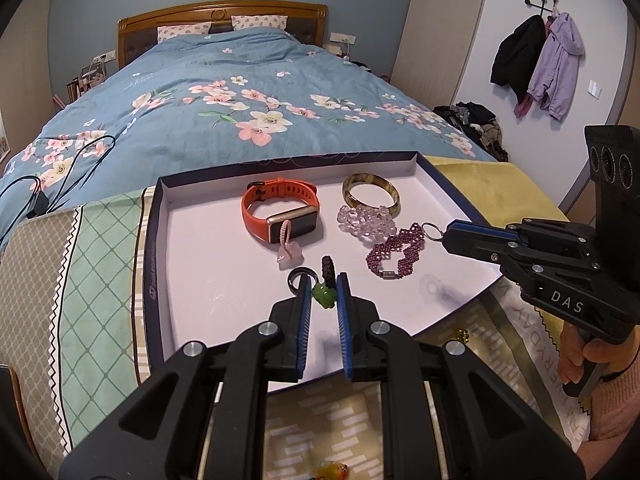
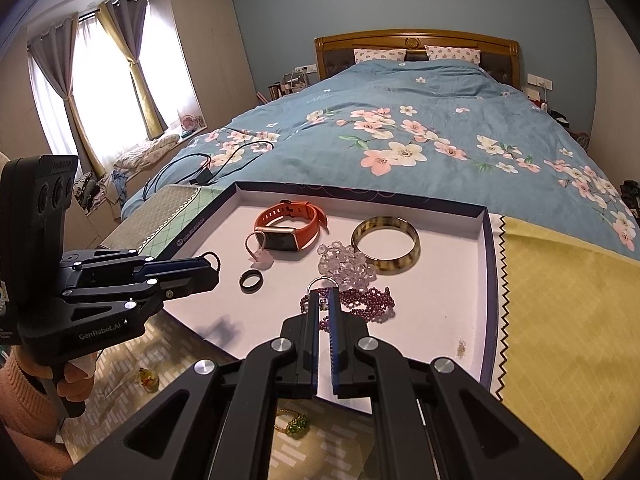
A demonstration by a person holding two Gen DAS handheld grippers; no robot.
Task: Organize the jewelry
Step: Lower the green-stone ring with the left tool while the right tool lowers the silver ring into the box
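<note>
A shallow white tray (image 1: 152, 264) with a dark blue rim holds an orange watch (image 1: 280, 212), an amber bangle (image 1: 371, 194), a clear bead bracelet (image 1: 366, 220), a purple bead bracelet (image 1: 394, 250), a black ring (image 1: 294, 280) and a pink charm (image 1: 289, 258). My left gripper (image 1: 323, 280) is shut on a green charm (image 1: 323, 295) with a dark braided cord, just above the tray beside the black ring. From the right, my right gripper (image 1: 446, 236) is shut on a small silver ring (image 1: 431, 231) over the purple bracelet (image 2: 360, 304).
The tray lies on patterned cloths at the foot of a bed with a blue floral duvet (image 1: 248, 92). Black cables (image 1: 60, 172) trail at the left. A green bead piece (image 2: 294, 424) and a small yellow figurine (image 2: 148, 378) lie in front of the tray. A person's hand (image 1: 580, 356) grips each handle.
</note>
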